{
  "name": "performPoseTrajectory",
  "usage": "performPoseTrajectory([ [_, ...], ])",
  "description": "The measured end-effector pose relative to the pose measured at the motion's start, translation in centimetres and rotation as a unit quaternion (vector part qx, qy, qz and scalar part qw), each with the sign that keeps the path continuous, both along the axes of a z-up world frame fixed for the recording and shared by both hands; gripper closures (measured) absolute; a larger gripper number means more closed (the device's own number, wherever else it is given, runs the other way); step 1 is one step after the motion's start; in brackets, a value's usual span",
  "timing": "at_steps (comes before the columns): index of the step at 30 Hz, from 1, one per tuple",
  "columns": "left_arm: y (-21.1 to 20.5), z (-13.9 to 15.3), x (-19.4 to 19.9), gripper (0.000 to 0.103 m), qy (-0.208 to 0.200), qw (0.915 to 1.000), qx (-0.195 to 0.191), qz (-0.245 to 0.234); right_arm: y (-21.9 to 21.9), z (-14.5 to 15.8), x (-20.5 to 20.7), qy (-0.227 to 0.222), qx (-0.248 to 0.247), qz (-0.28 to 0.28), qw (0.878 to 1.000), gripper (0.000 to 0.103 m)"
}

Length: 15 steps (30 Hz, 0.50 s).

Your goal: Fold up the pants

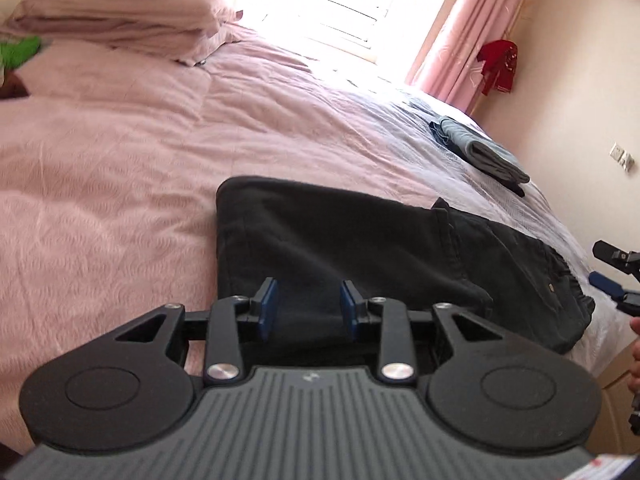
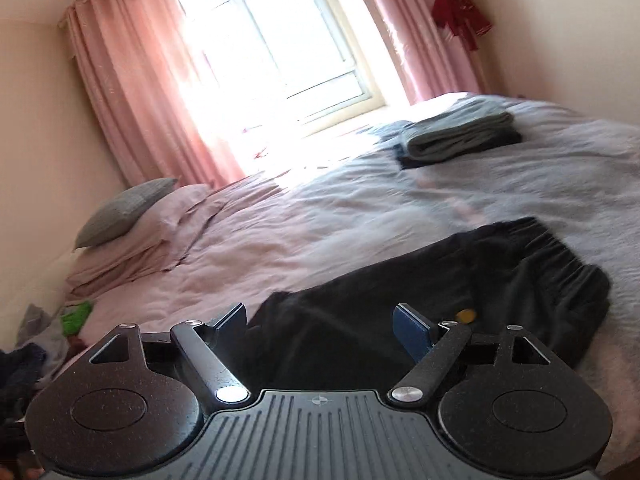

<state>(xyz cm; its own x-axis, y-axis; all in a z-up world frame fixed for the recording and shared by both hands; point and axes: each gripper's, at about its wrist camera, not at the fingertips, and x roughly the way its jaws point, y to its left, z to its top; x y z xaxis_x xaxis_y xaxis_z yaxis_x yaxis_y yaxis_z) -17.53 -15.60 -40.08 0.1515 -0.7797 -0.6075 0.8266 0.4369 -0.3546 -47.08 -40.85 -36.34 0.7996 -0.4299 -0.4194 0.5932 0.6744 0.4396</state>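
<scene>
Black pants lie folded over on the pink bed, the elastic waistband toward the right. My left gripper hovers open over their near edge, nothing between its blue pads. The right gripper shows at that view's right edge, just past the waistband. In the right wrist view the same pants stretch across the bed with the gathered waistband at the right. There my right gripper is open wide above the near edge, holding nothing.
A stack of folded clothes rests at the far side of the bed. Pillows lie at the head. A green item and loose clothes sit at the left. A window with pink curtains is behind.
</scene>
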Motion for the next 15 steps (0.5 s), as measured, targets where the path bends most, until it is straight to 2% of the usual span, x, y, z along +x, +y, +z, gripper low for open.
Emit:
performPoseTrajectory([
  [2, 0.1, -0.2, 0.1, 0.075, -0.001, 1.0000, -0.002, 0.001, 0.1, -1.0, 1.3, -0.029, 0.050, 0.039, 0.998, 0.024],
  [3, 0.5, -0.3, -0.1, 0.075, -0.003, 1.0000, -0.004, 0.000, -0.2, -2.1, 2.1, -0.038, 0.099, 0.054, 0.993, 0.025],
  [4, 0.5, -0.5, -0.1, 0.075, -0.003, 1.0000, -0.005, -0.001, -0.8, -3.9, 3.1, -0.053, 0.166, 0.073, 0.982, 0.031],
  [6, 0.5, -0.8, 0.1, 0.075, 0.001, 1.0000, -0.005, -0.005, -1.7, -7.3, 4.6, -0.069, 0.263, 0.079, 0.959, 0.047],
  [7, 0.4, -1.0, 0.3, 0.075, 0.004, 1.0000, -0.005, -0.006, -2.2, -8.7, 5.2, -0.073, 0.300, 0.076, 0.948, 0.051],
  [8, 0.4, -1.0, 0.5, 0.075, 0.006, 0.9999, -0.004, -0.007, -2.5, -9.7, 5.6, -0.069, 0.321, 0.067, 0.942, 0.052],
  [12, 0.3, -1.3, 0.9, 0.075, 0.005, 0.9999, -0.002, -0.016, -3.2, -10.4, 7.1, -0.062, 0.341, 0.056, 0.936, 0.053],
  [15, 0.1, -1.4, 0.9, 0.075, 0.005, 0.9999, -0.002, -0.015, -3.3, -10.7, 8.4, -0.039, 0.335, 0.054, 0.940, 0.053],
])
